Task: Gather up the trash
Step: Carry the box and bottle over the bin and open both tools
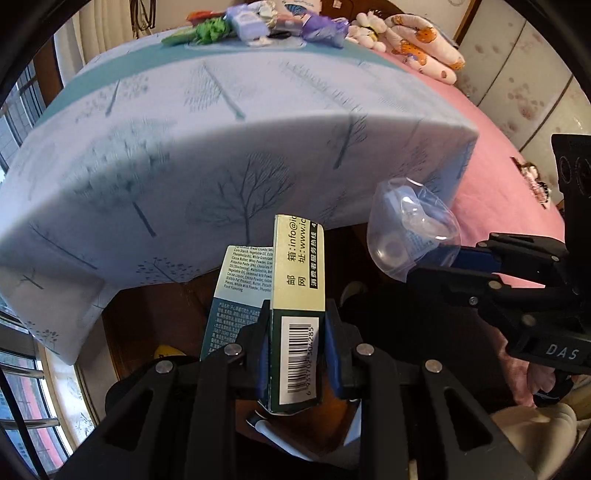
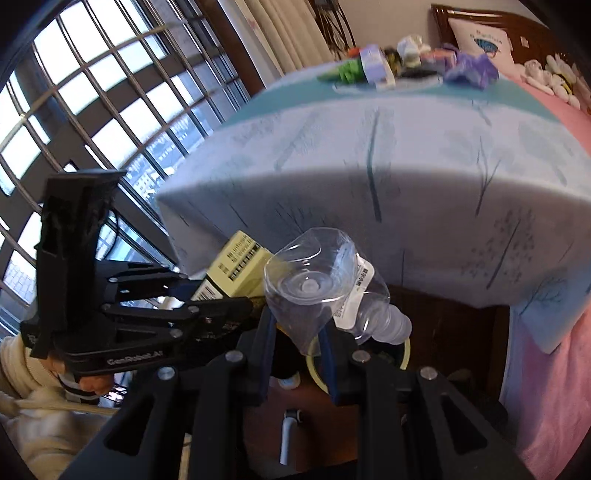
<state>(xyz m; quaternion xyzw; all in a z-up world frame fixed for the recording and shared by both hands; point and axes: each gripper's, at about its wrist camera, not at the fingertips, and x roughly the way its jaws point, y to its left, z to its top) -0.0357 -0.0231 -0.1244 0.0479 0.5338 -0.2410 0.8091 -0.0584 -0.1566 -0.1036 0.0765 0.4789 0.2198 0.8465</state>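
My left gripper (image 1: pixel 295 314) is shut on a green and cream carton (image 1: pixel 297 266) with a barcode, gripped by its narrow sides; an opened flap (image 1: pixel 236 291) hangs to its left. My right gripper (image 2: pixel 297 328) is shut on the lower part of a crushed clear plastic bottle (image 2: pixel 325 288), whose neck points right. Each view shows the other tool: the right gripper (image 1: pixel 432 266) with the bottle (image 1: pixel 410 229), and the left gripper (image 2: pixel 199 291) with the carton (image 2: pixel 236 266). More trash (image 1: pixel 258 26) is piled at the far end of the table.
A table under a pale blue tree-print cloth (image 1: pixel 221 147) fills the view ahead, its near edge just above both grippers. A round container with a pale yellow rim (image 2: pixel 404 354) sits below on the dark floor. A pink bed (image 1: pixel 498 155) lies to the right, barred windows (image 2: pixel 74 110) to the left.
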